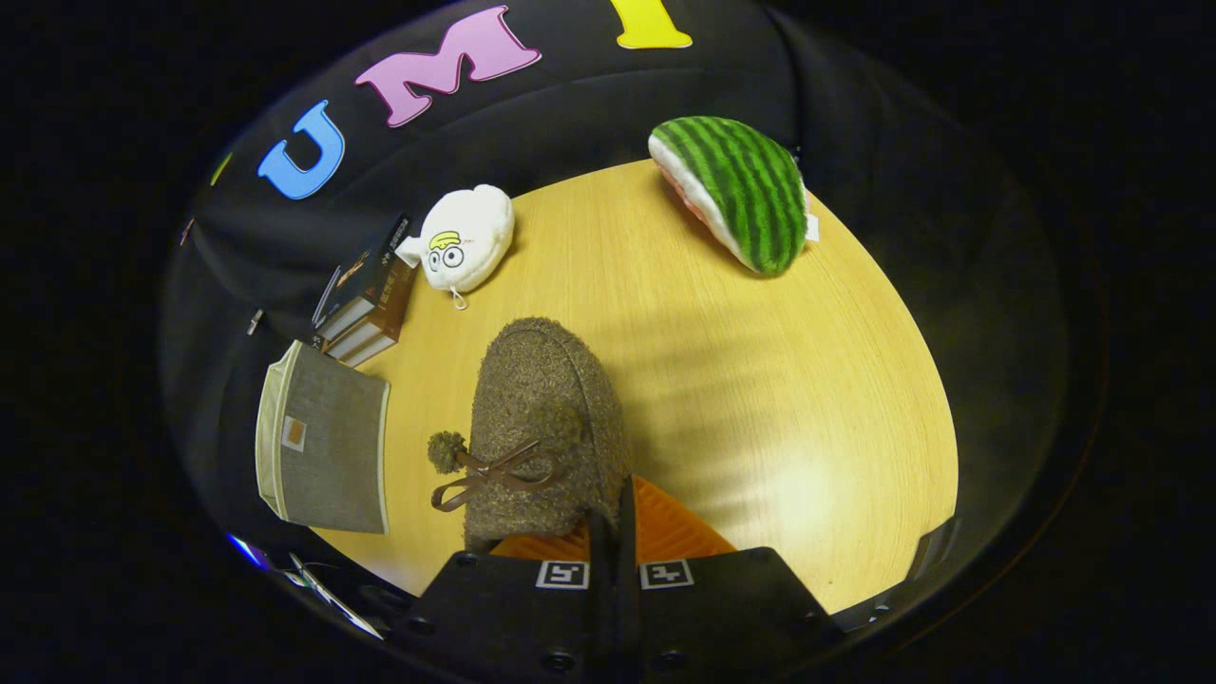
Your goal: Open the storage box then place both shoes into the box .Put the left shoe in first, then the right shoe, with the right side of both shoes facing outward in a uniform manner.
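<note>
Slippage is the chief risk here: the gripper [613, 532] has its two fingers drawn nearly together, and they appear clamped on the rear edge of a fuzzy brown shoe [543, 427], which stretches away from the fingers with its toe pointing across the worktop [760, 380]. The hold seems to take only a thin bit of the collar, so I judge that the shoe's weight, hanging forward of the pinch, could make it droop, twist or drop out on the way. Whether the shoe is lifted or rests on the wood cannot be told. Its brown lace bow [494, 475] and pompom [446, 451] dangle on the side toward the storage box [323, 446], and they could catch on the box's rim or a flap as the shoe goes in. The grey fabric box stands near the worktop's edge, beside the shoe and apart from it; it seems tipped or seen from an angle, and I cannot tell whether it is open. If its lid is closed, the shoe would simply bump it and could push the light box off the edge. Just beyond the box lies a stack of books [366, 304], with a white plush toy [465, 237] next to it, so a wide swing could knock either. A watermelon plush [736, 190] sits well apart, out of the likely path. Which shoe this is I cannot say, so the wrong order or facing is also possible.
</note>
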Tool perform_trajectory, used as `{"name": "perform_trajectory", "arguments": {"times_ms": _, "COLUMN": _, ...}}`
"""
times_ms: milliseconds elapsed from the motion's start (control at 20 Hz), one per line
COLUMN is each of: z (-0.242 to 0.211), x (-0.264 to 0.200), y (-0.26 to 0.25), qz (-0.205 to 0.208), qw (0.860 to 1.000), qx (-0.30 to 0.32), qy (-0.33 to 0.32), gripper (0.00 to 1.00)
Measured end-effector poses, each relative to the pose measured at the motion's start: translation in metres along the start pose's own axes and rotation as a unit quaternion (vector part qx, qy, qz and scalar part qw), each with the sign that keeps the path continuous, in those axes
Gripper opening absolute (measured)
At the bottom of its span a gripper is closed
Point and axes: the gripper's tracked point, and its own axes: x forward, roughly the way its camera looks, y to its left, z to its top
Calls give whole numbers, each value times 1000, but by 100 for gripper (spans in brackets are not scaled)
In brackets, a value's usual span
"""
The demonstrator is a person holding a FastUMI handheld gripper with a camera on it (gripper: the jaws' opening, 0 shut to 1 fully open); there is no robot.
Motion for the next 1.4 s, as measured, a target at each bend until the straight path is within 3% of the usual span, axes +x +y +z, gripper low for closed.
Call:
{"name": "perform_trajectory", "arguments": {"times_ms": 200, "z": 7, "x": -26, "y": 53, "qz": 13, "qw": 999, "qx": -13, "qy": -27, "gripper": 5}}
{"name": "perform_trajectory", "arguments": {"times_ms": 850, "z": 20, "x": -65, "y": 264, "qz": 127, "qw": 989, "qx": -33, "qy": -68, "gripper": 5}}
{"name": "perform_trajectory", "arguments": {"times_ms": 1150, "z": 27, "x": -49, "y": 344, "qz": 154, "qw": 985, "qx": -31, "qy": -71, "gripper": 5}}
{"name": "perform_trajectory", "arguments": {"times_ms": 1400, "z": 24, "x": -12, "y": 374, "qz": 133, "qw": 989, "qx": -18, "qy": -60, "gripper": 5}}
